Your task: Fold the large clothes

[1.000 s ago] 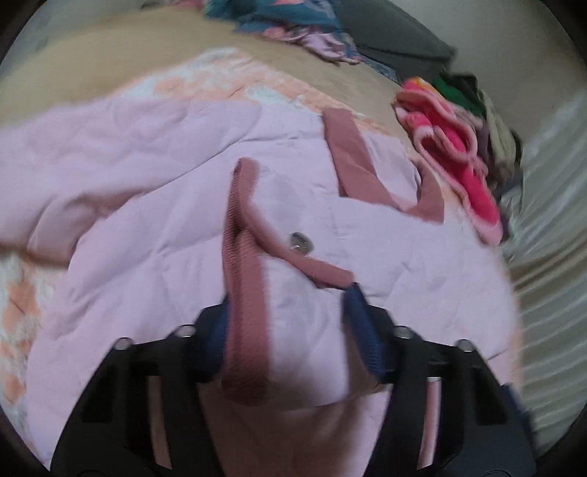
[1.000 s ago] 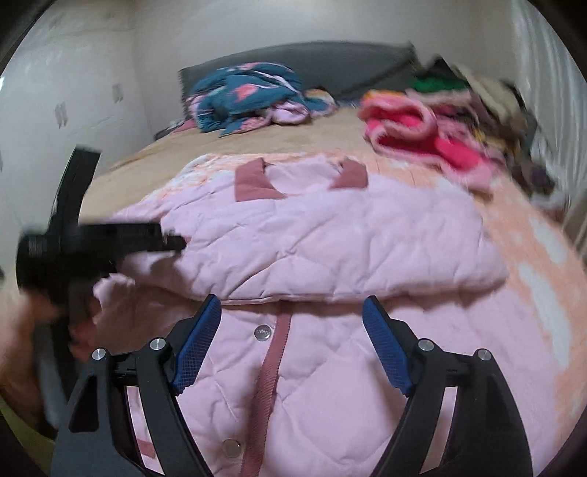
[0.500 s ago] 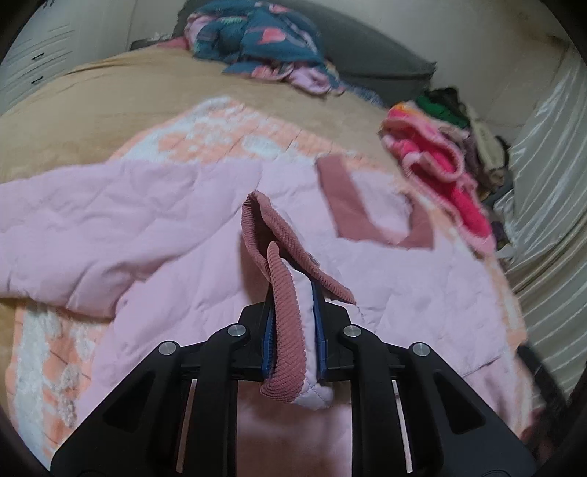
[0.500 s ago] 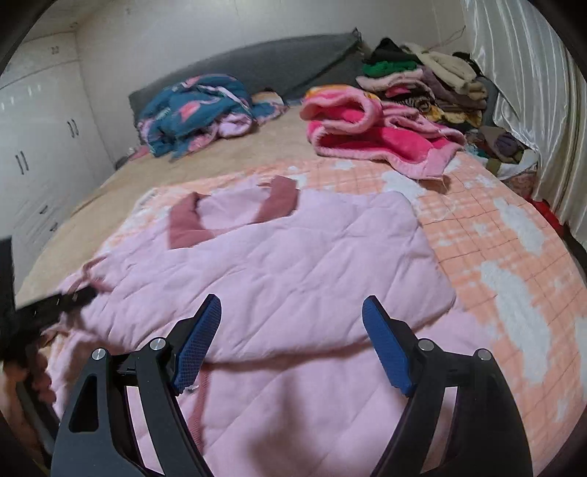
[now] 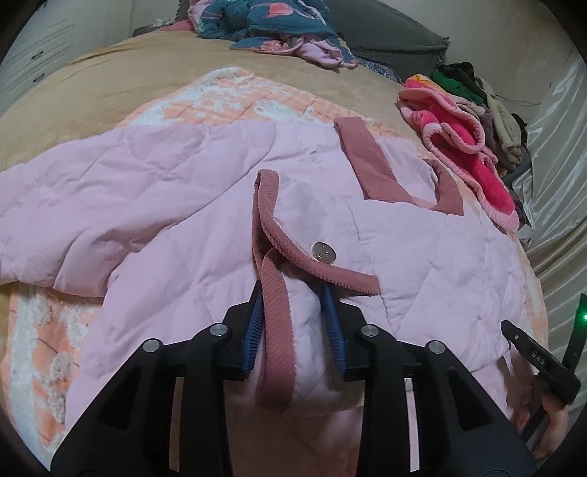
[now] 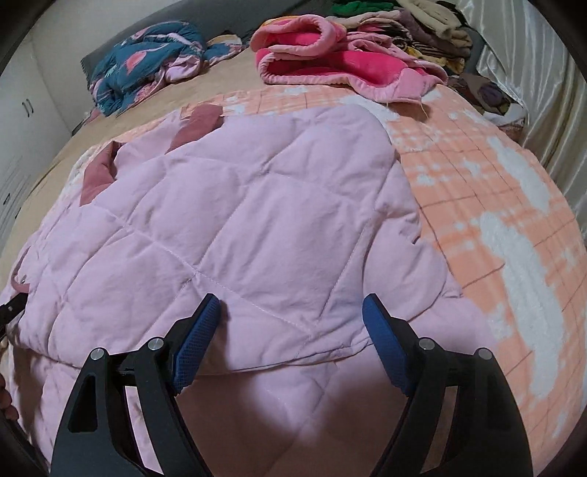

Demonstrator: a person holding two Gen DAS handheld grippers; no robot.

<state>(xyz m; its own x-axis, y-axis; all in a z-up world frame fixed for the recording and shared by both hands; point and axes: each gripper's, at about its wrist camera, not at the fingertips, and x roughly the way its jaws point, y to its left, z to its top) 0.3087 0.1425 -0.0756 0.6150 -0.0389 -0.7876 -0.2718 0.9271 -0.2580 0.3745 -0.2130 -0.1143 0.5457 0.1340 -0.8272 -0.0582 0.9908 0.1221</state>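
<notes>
Pink quilted jacket [image 5: 422, 257], spread flat on orange-and-white checked blanket [image 6: 513, 205] over tan bedspread [image 5: 73, 99]; 1 sleeve extended toward left edge of left wrist view, dusty-rose collar [image 5: 370, 165] toward far side. Left gripper [image 5: 293, 323]: 2 blue-padded fingers [image 5: 253, 330] partly parted, with bunched fold of jacket front edge and ribbed rose trim [image 5: 275, 330] lying between them; pads touching cloth on both sides, firmness of clamp cannot be told. Trim looping up and away from fingers, then curving back past 1 silver snap button [image 5: 323, 252] just beyond fingertips. Right gripper [image 6: 291, 330]: 2 fingers [image 6: 198, 337] spread wide, nothing held; folded upper layer of jacket lying between and beyond fingertips, layer's lower edge running across just below fingertip level, lower layer of jacket beneath gripper body. Right gripper also visible at lower right edge of left wrist view, near jacket's right side. Left gripper's black tip showing at left edge of right wrist view, beside rose trim. Further items on bed, well apart from jacket: blue-and-pink patterned bundle [image 6: 146, 62] near grey pillow [image 5: 389, 40], bright pink fleece garment [image 6: 330, 62], stack of mixed clothes [image 6: 414, 33] behind it. Pale curtain [image 6: 539, 91] along right side.
</notes>
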